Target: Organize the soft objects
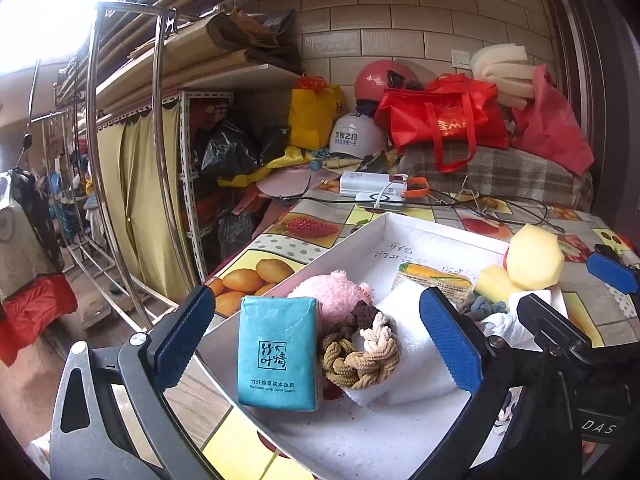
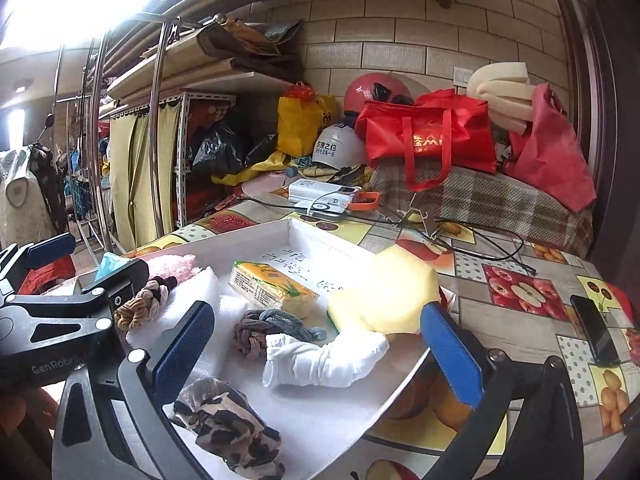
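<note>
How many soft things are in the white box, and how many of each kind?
Tissue packs: 2, teal and yellow
Hair scrunchies: 3, brown braided, grey-blue braided, camouflage
Pink plush toy: 1
Yellow sponges: 2, big, small
White cloths: 2, folded towel, rolled cloth
Total: 10
</note>
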`<action>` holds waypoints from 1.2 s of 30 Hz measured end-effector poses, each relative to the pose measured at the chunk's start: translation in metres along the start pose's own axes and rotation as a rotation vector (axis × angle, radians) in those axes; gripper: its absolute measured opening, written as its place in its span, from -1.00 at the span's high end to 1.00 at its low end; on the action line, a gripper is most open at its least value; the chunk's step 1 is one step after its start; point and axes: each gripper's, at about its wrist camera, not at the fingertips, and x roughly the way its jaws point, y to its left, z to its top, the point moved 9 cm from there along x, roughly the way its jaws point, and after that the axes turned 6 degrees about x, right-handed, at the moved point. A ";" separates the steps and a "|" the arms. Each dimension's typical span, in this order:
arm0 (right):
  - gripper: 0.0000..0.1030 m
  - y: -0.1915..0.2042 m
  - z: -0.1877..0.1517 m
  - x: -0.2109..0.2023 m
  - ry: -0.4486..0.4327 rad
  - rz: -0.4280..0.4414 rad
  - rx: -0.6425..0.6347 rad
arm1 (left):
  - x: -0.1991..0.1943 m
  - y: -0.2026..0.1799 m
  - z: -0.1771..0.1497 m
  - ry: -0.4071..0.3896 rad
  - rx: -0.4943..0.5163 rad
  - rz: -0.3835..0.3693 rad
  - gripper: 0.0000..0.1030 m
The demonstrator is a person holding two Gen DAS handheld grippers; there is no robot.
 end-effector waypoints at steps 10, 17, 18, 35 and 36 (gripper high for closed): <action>-1.00 -0.018 0.004 -0.019 -0.074 -0.037 0.074 | -0.016 0.000 0.001 -0.048 -0.009 0.039 -1.00; -1.00 -0.012 -0.002 -0.038 -0.088 -0.023 0.047 | -0.031 -0.015 -0.006 -0.040 0.011 0.018 -1.00; -1.00 -0.013 -0.004 -0.042 -0.090 -0.021 0.048 | -0.034 -0.016 -0.008 -0.038 0.006 0.014 -1.00; -1.00 -0.073 -0.023 -0.149 -0.220 -0.074 0.126 | -0.092 -0.056 -0.020 -0.045 0.027 -0.072 -1.00; -1.00 -0.078 -0.021 -0.161 -0.257 -0.094 0.137 | -0.095 -0.055 -0.019 -0.055 0.027 -0.062 -1.00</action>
